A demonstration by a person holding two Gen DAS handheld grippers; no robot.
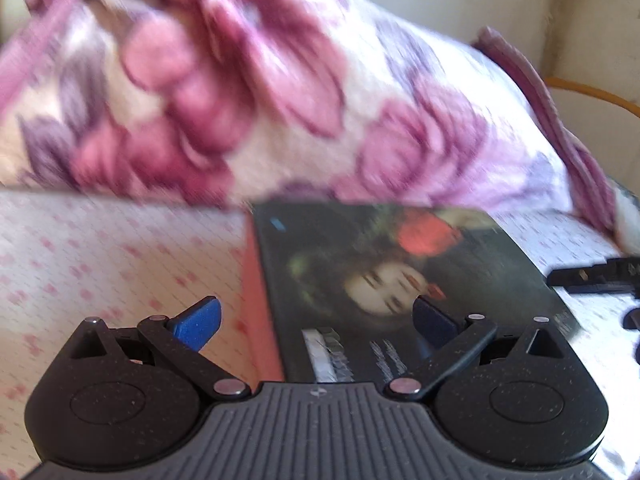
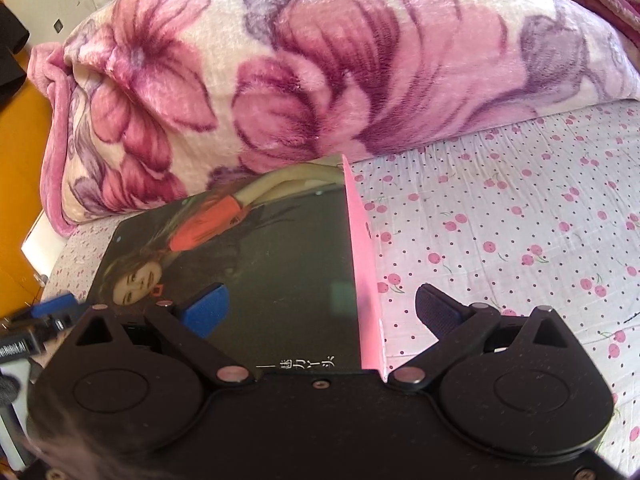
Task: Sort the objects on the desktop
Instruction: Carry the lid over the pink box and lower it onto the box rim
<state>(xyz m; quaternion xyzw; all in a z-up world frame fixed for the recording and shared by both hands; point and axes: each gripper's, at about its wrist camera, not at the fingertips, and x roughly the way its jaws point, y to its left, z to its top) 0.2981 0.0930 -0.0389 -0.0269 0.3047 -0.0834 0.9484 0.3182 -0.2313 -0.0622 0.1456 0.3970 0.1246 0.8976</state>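
Note:
A book with a dark cover showing a woman in red (image 1: 400,280) lies flat on the cherry-print sheet, its pink spine (image 1: 258,312) on its left side. My left gripper (image 1: 316,320) is open, low over the book's near edge, with the spine between its blue fingertips. In the right wrist view the same book (image 2: 256,256) lies with its pink spine (image 2: 366,276) on the right. My right gripper (image 2: 322,308) is open and straddles that spine at the book's near corner. The left gripper (image 2: 48,312) shows at the far left edge there.
A thick floral pink and purple blanket (image 2: 320,68) is piled just behind the book, touching its far edge. The cherry-print sheet (image 2: 520,240) spreads to the right. The bed's left edge and an orange floor (image 2: 20,200) lie at the left. The right gripper's black parts (image 1: 592,276) show at the right.

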